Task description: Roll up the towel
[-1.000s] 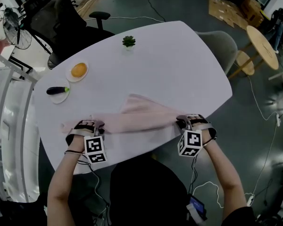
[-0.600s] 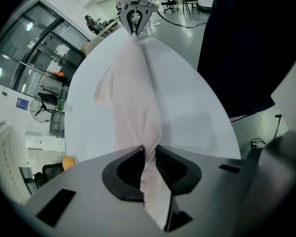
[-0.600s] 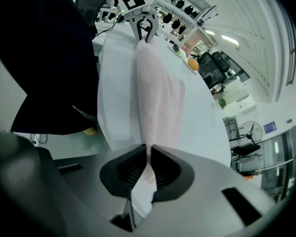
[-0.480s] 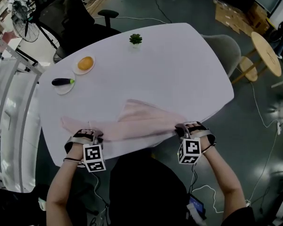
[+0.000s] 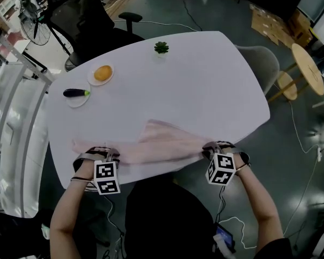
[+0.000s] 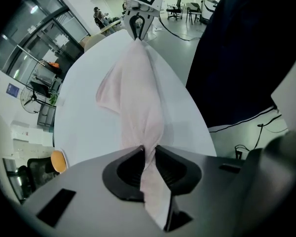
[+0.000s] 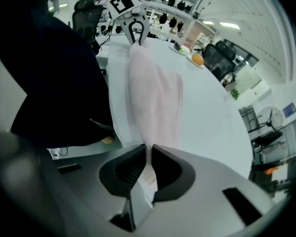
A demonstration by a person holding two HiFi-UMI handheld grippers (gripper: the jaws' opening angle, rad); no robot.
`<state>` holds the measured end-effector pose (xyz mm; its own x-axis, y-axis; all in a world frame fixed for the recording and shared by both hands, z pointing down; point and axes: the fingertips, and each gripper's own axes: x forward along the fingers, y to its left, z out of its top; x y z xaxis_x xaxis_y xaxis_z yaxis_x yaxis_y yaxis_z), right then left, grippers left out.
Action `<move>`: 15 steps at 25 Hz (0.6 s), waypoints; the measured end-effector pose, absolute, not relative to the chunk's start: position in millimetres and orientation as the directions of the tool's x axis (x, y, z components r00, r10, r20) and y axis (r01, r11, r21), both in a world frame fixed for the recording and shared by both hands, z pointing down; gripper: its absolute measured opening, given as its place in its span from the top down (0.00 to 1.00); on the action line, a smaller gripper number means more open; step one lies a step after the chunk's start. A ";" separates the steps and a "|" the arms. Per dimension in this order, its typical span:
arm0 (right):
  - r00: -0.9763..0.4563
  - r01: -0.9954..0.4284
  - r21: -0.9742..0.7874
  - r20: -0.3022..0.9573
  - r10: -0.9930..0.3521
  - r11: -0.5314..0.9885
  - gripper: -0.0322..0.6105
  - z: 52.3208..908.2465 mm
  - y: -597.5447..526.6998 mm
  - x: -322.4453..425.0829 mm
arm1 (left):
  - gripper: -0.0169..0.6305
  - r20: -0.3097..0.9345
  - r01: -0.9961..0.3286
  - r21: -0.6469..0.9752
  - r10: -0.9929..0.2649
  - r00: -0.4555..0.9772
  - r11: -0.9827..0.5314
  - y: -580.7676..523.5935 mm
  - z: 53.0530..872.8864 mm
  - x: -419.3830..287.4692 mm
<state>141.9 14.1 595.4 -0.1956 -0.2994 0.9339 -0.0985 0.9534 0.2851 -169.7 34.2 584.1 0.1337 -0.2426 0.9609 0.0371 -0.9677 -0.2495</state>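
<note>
The white table (image 5: 205, 80) carried a pink towel (image 5: 162, 144) stretched along its near edge, one loose fold reaching toward the middle. The left hand-held gripper (image 6: 148, 156) gripped the towel's end by the near-left corner, its jaws having just been closing on the cloth. The right hand-held gripper (image 7: 149, 154) clamped the opposite end at the near edge, toward the right corner.

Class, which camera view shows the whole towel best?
The head view: the towel lies stretched on the table between the left gripper and right gripper. Each gripper view shows only a foreshortened strip running from its jaws.
</note>
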 end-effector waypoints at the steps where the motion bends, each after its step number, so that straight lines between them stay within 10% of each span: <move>1: -0.210 -0.130 0.257 0.937 -0.280 0.958 0.87 592.3 10.0 141.9 | 0.85 0.961 0.028 -0.245 -0.239 0.139 -0.969 28.0 580.5 -169.7; 15: -0.275 -0.384 0.062 0.945 -0.178 0.921 0.82 591.1 -56.7 147.3 | 0.83 0.961 -0.064 -0.226 -0.234 0.150 -0.972 -60.8 580.7 -169.9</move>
<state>147.3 -56.7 591.1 -0.2746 -0.1785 0.9448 -0.3843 0.9211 0.0623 -169.9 -60.8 580.7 0.1496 -0.2336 0.9608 -0.0642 -0.9719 -0.2263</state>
